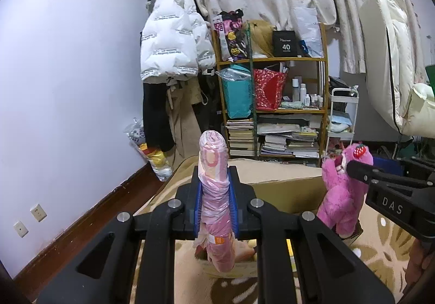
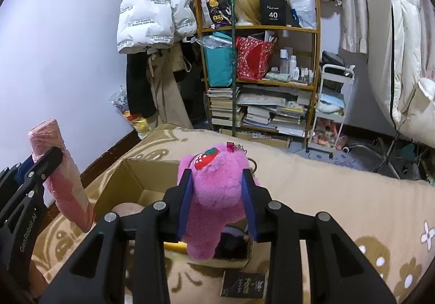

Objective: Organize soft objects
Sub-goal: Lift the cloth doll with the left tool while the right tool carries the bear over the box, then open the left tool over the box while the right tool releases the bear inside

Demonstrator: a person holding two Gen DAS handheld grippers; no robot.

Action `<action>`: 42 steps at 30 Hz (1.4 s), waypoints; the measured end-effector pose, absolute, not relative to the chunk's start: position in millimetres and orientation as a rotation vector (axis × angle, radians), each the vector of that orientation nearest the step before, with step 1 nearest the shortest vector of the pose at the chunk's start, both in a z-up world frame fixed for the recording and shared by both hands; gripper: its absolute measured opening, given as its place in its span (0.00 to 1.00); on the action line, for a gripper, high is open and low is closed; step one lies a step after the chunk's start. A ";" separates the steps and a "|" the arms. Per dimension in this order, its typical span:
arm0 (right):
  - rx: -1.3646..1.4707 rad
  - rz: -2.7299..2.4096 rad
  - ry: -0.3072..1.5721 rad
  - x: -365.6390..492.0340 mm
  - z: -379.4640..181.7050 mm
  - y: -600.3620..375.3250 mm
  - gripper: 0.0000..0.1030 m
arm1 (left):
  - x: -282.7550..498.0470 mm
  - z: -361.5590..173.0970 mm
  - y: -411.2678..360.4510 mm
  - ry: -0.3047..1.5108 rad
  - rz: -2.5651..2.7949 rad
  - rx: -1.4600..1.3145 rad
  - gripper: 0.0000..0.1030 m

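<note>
My left gripper (image 1: 214, 181) is shut on a pink plastic-wrapped roll (image 1: 216, 195) and holds it upright above an open cardboard box (image 1: 288, 192). The roll also shows at the left of the right wrist view (image 2: 62, 178). My right gripper (image 2: 217, 184) is shut on a pink plush bear (image 2: 214, 195) with a strawberry patch, held over the box (image 2: 130, 181). The bear also shows in the left wrist view (image 1: 342, 189), right of the roll. The box sits on a beige patterned blanket (image 2: 326, 195) and holds a few soft items.
A wooden shelf (image 2: 272, 29) with bags, books and bottles stands at the back. A white puffer jacket (image 1: 171, 42) hangs on the left. A white trolley (image 2: 334, 102) is to the right of the shelf. A small dark booklet (image 2: 242, 285) lies on the blanket.
</note>
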State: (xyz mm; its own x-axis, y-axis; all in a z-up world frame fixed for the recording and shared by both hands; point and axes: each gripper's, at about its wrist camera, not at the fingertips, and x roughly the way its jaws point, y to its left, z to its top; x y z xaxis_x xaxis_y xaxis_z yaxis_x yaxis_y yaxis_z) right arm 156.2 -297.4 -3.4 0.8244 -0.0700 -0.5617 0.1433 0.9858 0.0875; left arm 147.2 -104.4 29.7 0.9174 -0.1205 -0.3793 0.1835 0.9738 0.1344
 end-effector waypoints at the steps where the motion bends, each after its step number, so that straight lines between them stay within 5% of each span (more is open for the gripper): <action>1: 0.124 -0.116 0.590 158.4 -3.9 -298.1 0.35 | 149.8 27.9 -106.8 0.384 -0.160 0.172 0.15; 21: 0.225 -0.048 0.661 177.8 -31.6 -313.4 0.40 | 186.6 -1.3 -131.3 0.533 -0.212 0.190 0.21; 28: 0.214 -0.023 0.652 175.5 -25.3 -310.2 0.40 | 197.1 -2.1 -121.7 0.585 -0.137 0.163 0.37; 31: 0.220 -0.021 0.652 173.0 -23.0 -312.4 0.52 | 194.9 1.2 -117.4 0.586 -0.113 0.165 0.59; 37: 0.252 -0.047 0.649 158.4 -17.9 -321.9 0.85 | 178.7 11.2 -105.9 0.598 -0.115 0.166 0.76; 42: 0.224 -0.066 0.624 140.7 -6.5 -323.1 1.00 | 160.9 22.0 -95.2 0.586 -0.113 0.174 0.87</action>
